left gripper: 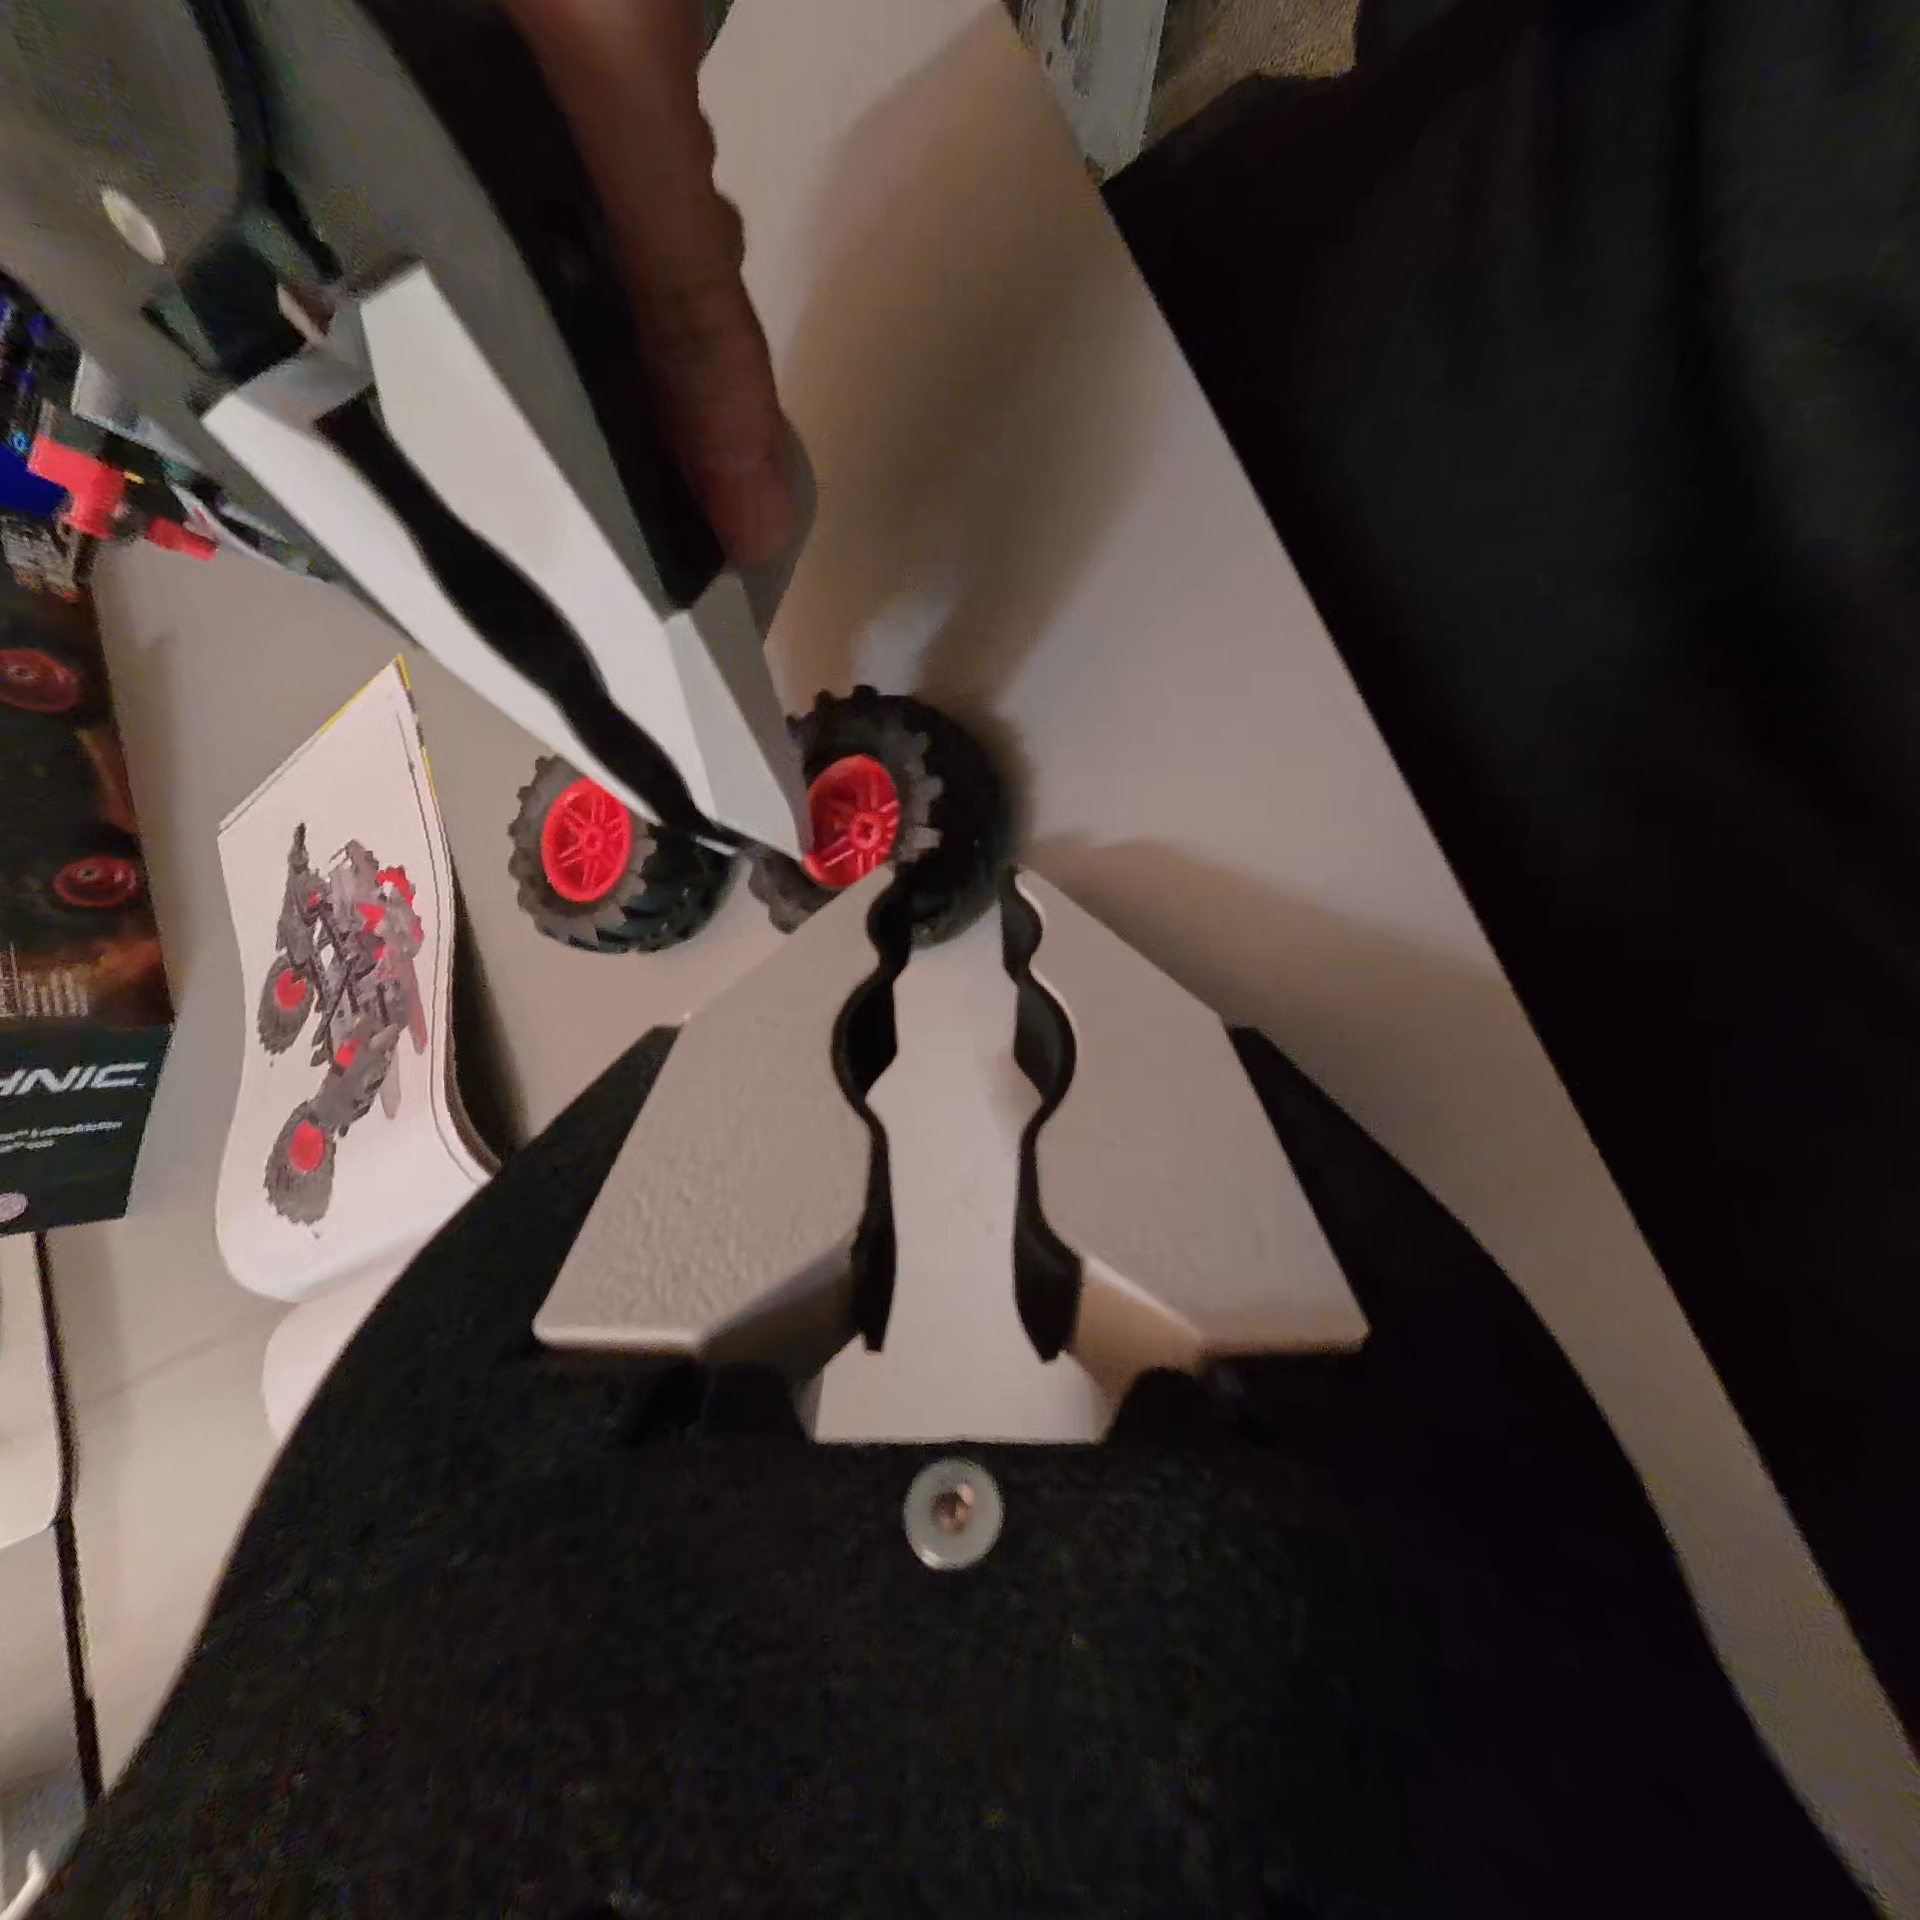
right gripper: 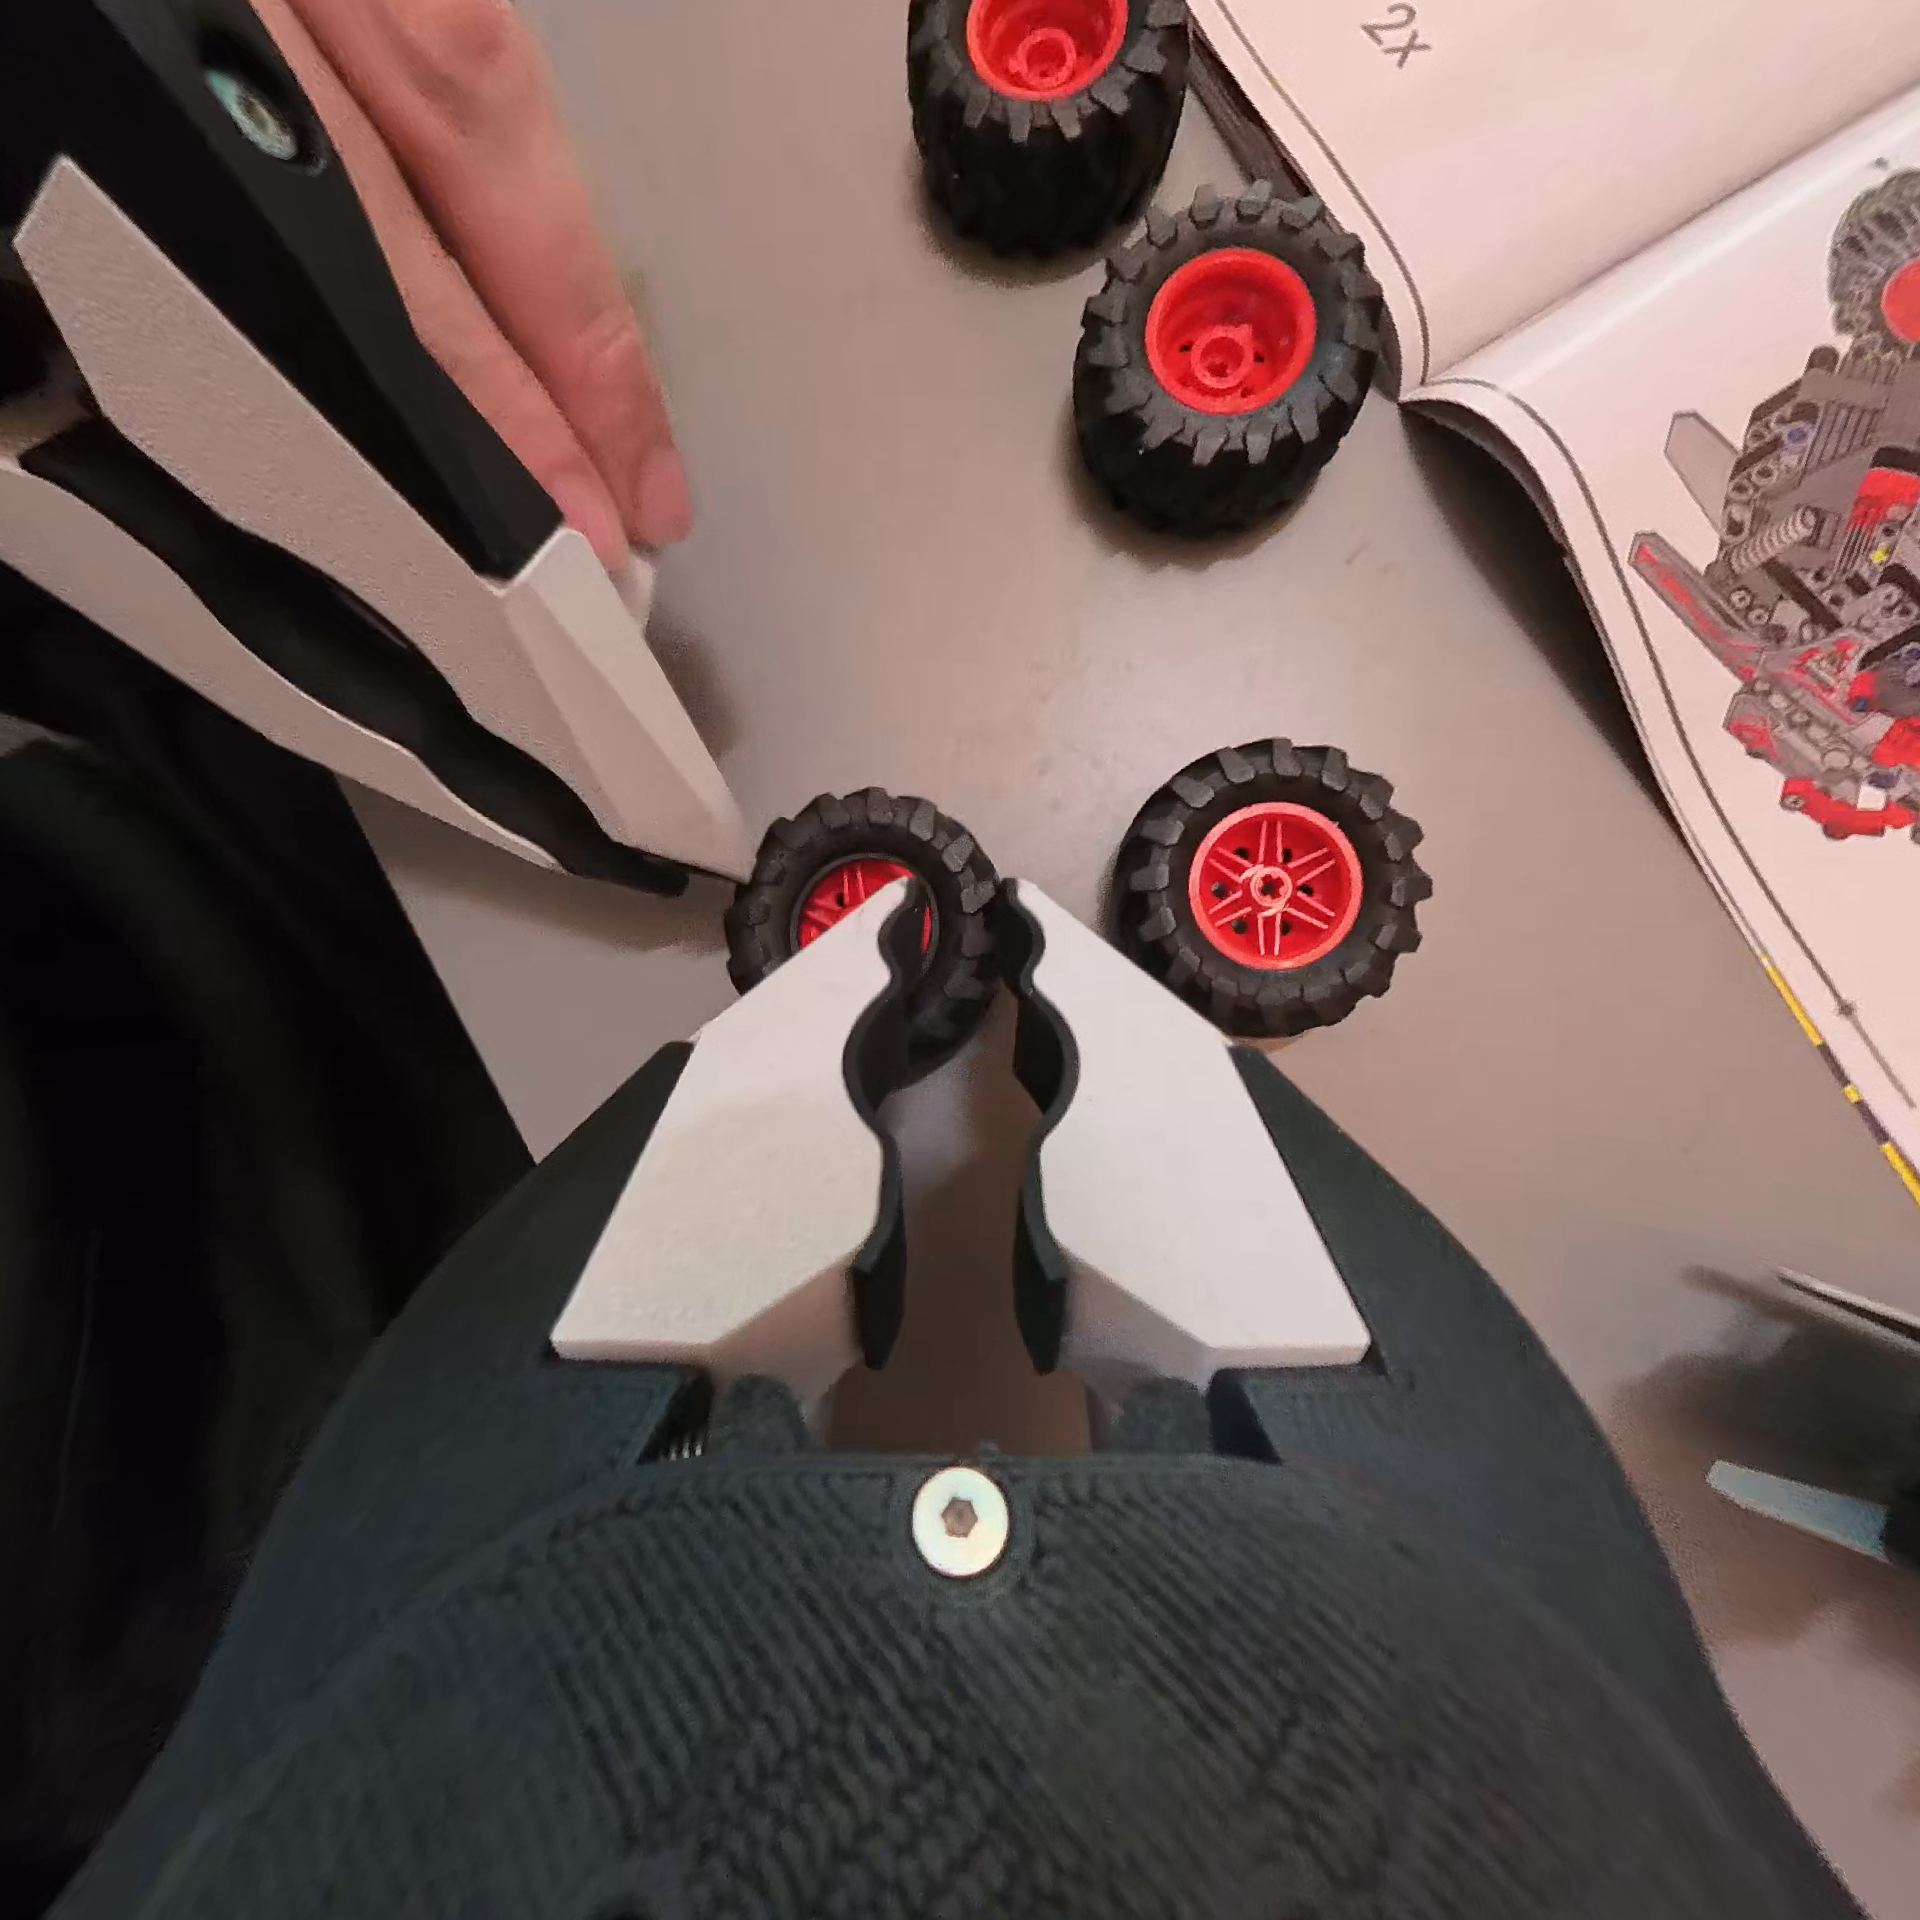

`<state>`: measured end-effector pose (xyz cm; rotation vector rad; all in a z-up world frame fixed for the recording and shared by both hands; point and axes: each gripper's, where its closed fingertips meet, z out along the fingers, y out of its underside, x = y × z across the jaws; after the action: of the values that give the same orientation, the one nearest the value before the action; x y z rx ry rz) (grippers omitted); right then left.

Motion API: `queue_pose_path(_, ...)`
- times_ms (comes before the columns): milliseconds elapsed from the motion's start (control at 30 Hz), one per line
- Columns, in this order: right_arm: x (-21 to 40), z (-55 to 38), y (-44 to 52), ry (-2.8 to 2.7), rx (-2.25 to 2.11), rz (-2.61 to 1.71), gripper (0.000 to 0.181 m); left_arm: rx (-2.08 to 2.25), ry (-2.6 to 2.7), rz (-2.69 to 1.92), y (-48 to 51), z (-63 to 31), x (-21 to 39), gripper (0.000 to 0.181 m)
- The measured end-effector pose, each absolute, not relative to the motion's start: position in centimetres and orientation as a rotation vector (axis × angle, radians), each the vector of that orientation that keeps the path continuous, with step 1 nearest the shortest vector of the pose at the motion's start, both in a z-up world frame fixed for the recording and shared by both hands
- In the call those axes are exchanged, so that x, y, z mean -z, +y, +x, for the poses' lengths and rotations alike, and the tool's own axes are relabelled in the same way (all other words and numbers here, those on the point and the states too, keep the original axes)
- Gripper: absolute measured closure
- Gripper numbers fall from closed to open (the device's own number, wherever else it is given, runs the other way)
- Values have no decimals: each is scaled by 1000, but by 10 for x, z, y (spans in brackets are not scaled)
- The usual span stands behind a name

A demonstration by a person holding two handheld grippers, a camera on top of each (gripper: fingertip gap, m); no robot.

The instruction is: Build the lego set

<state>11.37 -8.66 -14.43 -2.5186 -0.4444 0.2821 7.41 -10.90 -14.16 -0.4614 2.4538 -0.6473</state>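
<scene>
A small wheel [right gripper: 868, 831] with a black knobby tyre and a red spoked rim lies on the grey table, and both grippers meet on it. My right gripper [right gripper: 956, 899] has one finger over the rim and the other outside the tyre, closed on the tyre wall. In the left wrist view it comes in from the upper left [left gripper: 769, 836]. My left gripper [left gripper: 951, 883] is narrowly closed around the near edge of the same wheel [left gripper: 914, 748]. In the right wrist view its tips [right gripper: 717, 868] touch the tyre's left side.
A second spoked wheel [right gripper: 1273, 894] lies just right of the held one. Two more wheels [right gripper: 1231, 343] stand farther back. The open instruction booklet [right gripper: 1662, 416] lies at the right, and the set's box [left gripper: 62, 883] at the left. The table edge [left gripper: 1299, 582] runs close by, dark beyond it. The tips of one gripper are about 5 centimetres away from the tips of the other.
</scene>
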Motion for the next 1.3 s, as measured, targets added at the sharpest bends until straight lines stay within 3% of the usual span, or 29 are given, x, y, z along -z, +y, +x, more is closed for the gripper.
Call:
queue_pose_path(200,145,112,-85,-580,-244,-2459,169,643,2430,-486,-115,74,145,181)
queue_pose_path(567,146,113,-86,-707,-190,-2367,168,628,2510,-499,-110,82,137,166)
queue_pose_path(1300,146,111,-87,-684,-217,-2335,169,199,2580,-277,-115,82,149,177)
